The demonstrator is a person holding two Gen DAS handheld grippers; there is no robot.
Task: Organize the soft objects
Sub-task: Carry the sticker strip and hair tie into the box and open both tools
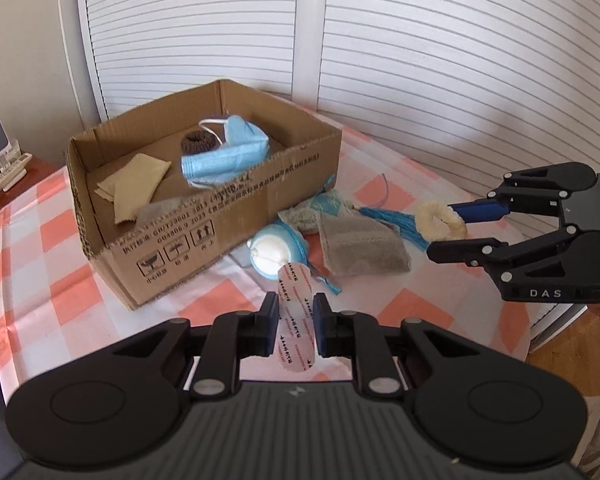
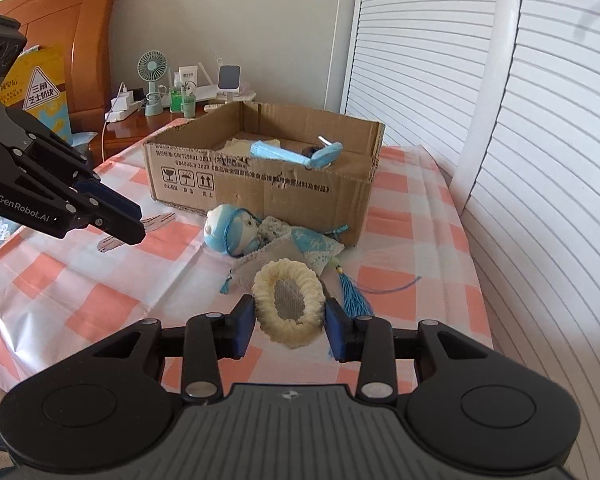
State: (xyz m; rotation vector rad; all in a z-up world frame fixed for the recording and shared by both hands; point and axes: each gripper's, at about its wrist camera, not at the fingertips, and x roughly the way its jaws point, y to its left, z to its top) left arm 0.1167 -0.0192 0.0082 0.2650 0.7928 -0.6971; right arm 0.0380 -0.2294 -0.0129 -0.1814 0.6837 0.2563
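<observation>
Four soft items fill the cardboard box (image 1: 220, 216); left claw (image 1: 296, 320) grips a plaster (image 1: 296, 320), right claw (image 2: 290, 320) a scrunchie (image 2: 288, 300).

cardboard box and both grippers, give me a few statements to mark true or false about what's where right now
1. The left gripper is shut on a flat pink patch. True.
2. The right gripper holds the blue face mask. False: it is shut on a cream fuzzy ring; the blue face mask lies in the cardboard box.
3. The doll with the blue hat lies on the checked tablecloth outside the box. True.
4. The box holds nothing. False: besides the mask it holds a tan cloth and a dark brown ring.
5. A blue tassel lies on the tablecloth. True.
</observation>
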